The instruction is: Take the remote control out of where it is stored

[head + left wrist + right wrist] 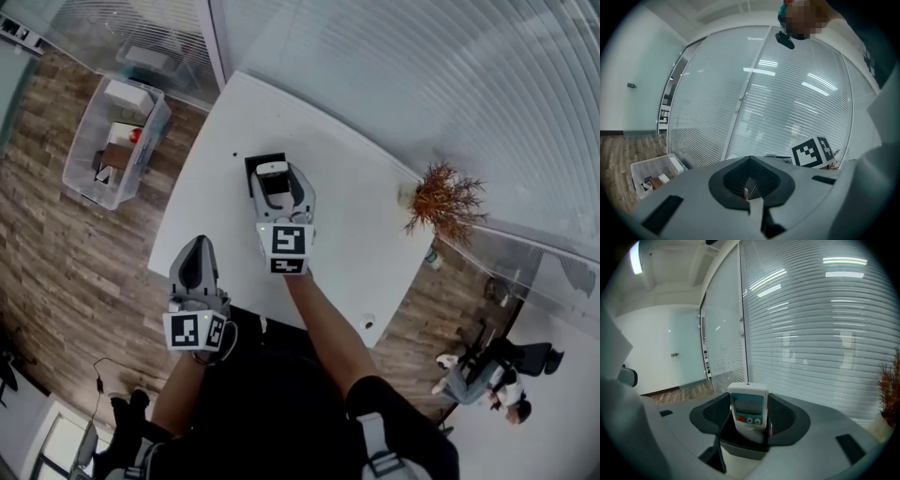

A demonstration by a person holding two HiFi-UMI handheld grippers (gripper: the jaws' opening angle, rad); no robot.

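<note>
Now: right tongs (750, 414) wide yet tight on remote control (748, 404); left tongs (750, 182) together, empty.

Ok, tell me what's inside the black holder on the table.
A remote control stands in the black holder, its screen and buttons showing above the rim. Its lower end is covered by the holder's front wall, so the holder's bottom cannot be seen.

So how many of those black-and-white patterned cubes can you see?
2. One cube rides on the left gripper, by the near edge of the table; the other cube on the right gripper, over the table. None seems hidden.
</note>
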